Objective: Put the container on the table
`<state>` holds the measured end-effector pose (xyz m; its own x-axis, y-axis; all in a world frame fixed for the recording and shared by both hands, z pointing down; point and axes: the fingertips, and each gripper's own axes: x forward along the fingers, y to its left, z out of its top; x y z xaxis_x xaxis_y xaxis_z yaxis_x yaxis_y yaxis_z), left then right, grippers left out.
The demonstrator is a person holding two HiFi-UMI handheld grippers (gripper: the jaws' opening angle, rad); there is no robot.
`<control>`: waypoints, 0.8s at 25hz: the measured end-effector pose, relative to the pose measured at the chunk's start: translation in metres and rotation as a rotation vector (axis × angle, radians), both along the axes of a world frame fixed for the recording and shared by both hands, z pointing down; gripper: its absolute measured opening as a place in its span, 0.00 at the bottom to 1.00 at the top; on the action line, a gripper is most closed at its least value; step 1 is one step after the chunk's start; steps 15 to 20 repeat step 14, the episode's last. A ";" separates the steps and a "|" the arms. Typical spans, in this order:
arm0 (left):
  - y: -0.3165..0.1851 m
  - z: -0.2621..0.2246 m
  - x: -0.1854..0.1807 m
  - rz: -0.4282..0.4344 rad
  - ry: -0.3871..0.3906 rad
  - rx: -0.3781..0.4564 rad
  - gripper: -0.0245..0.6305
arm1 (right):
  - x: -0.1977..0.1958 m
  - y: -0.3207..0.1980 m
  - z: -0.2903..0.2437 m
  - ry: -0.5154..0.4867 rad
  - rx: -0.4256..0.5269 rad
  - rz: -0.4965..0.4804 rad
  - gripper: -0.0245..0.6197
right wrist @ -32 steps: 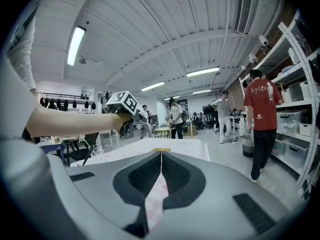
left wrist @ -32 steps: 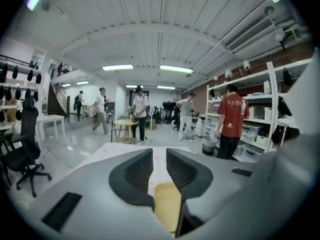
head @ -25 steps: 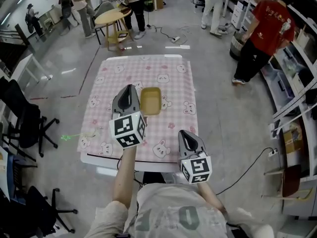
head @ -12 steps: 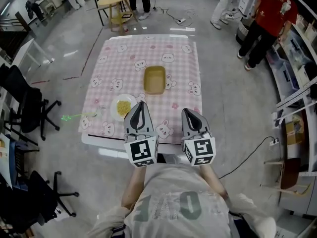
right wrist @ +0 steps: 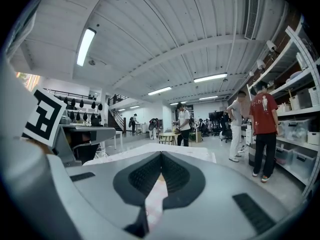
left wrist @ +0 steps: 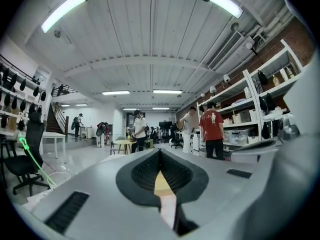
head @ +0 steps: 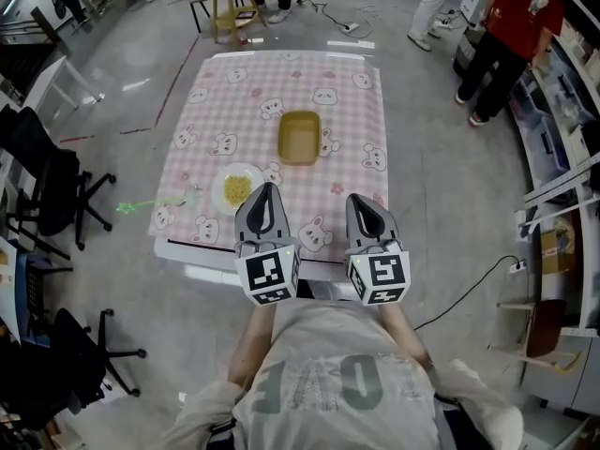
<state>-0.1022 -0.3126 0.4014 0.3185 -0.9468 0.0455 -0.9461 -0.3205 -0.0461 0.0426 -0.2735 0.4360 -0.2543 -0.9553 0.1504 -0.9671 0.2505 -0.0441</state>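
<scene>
A tan rectangular container [head: 299, 137] sits empty near the middle of the pink bear-print table [head: 225, 92]. My left gripper [head: 265, 191] hovers over the table's near edge, shut with nothing between its jaws, well short of the container. To its right, my right gripper [head: 361, 202] is also shut and empty at the same edge. In the left gripper view [left wrist: 160, 151] and the right gripper view [right wrist: 161, 155] the jaws meet at the tips; a sliver of the container [left wrist: 162, 184] shows through the left one's gap.
A white plate of yellow food [head: 237, 188] lies on the table just left of my left gripper. Black office chairs [head: 52, 190] stand to the left. Shelving [head: 562, 157] runs along the right, and a person in red [head: 506, 26] stands beyond the table's far right.
My left gripper has pulled back from beside the container to the table's near edge and sunk. The plate of food, hidden before, now shows. The right gripper has stayed put.
</scene>
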 end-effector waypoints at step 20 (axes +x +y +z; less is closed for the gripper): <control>-0.003 0.012 0.000 0.022 0.015 -0.023 0.08 | -0.011 -0.007 0.008 -0.008 -0.017 -0.015 0.08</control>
